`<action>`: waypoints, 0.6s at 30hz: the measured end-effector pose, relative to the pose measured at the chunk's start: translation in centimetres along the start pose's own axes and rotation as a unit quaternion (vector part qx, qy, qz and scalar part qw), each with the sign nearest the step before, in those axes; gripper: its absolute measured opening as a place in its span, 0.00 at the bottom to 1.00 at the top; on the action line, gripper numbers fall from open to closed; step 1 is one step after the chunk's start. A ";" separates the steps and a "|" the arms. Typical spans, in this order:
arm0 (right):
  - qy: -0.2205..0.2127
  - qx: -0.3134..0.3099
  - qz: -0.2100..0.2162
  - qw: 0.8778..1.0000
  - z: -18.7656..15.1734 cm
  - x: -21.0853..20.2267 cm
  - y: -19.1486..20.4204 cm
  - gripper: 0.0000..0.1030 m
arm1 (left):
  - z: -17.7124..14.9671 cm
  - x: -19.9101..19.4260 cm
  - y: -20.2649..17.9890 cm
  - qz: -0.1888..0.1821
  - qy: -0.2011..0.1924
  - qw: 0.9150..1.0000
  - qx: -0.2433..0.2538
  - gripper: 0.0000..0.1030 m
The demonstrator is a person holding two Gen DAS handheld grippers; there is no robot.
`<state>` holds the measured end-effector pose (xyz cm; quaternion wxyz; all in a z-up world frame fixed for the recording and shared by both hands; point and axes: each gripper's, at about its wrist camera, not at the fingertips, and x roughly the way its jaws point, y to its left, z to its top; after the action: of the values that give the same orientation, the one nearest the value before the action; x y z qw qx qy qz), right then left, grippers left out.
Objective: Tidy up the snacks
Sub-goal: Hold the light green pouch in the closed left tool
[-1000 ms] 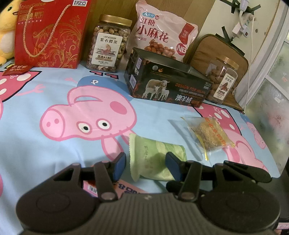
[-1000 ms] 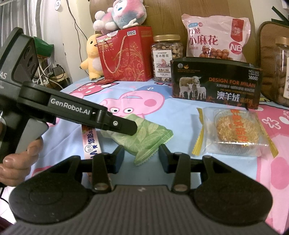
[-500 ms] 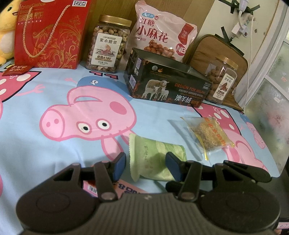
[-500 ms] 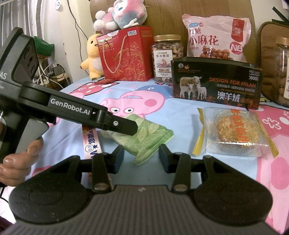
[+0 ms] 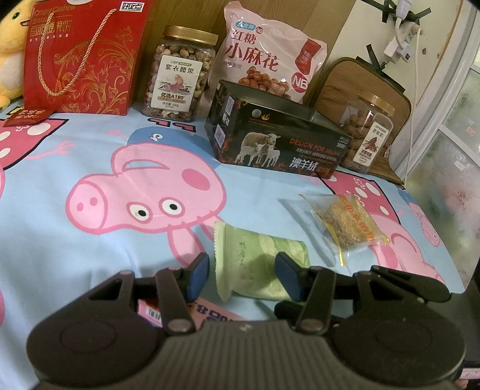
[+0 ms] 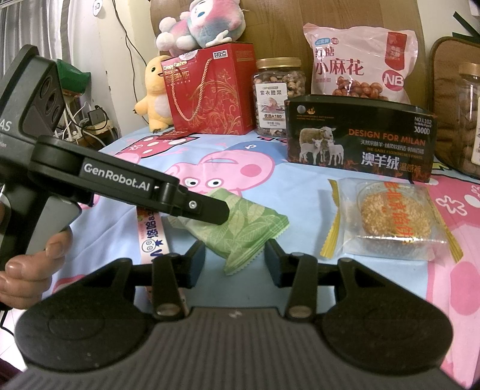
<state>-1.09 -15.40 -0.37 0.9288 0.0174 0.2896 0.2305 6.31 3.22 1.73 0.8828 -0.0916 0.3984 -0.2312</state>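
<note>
Nothing changed versus a second ago: left gripper (image 5: 241, 274) and right gripper (image 6: 235, 259) both motionless, jaws partly apart astride green leaf-print foil snack packet (image 5: 258, 264) lying ungripped on pig-print blue cloth (image 5: 90, 240); pickup pending, black open-top tin (image 5: 279, 141) likely destination.

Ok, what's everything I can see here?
green snack packet: 1, green, front middle
clear cake packet: 1, clear, right of it
pink strip packet: 1, pink, front left
black box: 1, black, behind packets
pink bag: 1, pink, behind box
nut jars: 2, gold lids, back row
red gift box: 1, red, back left
plush toys: 2, yellow, pink, by gift box
cloth: 1, blue with pigs, underneath
left gripper: 1, black, open
right gripper: 1, black, open
hand: 1, holding left gripper
</note>
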 end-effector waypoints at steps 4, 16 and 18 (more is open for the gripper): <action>0.000 0.000 0.000 1.000 0.0 0.0 0.0 0.46 | 0.0 0.0 0.0 0.000 0.000 1.000 0.000 0.48; -0.001 -0.001 0.000 1.000 0.0 0.0 -0.1 0.46 | -0.2 0.0 0.0 0.000 -0.002 1.000 0.001 0.48; -0.001 -0.001 -0.001 1.000 0.0 0.0 -0.1 0.46 | -0.2 0.0 0.0 0.000 -0.001 1.000 0.001 0.48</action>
<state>-1.03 -15.51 -0.42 0.9292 0.0160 0.2887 0.2302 6.14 3.26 1.59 0.8835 -0.0912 0.3970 -0.2312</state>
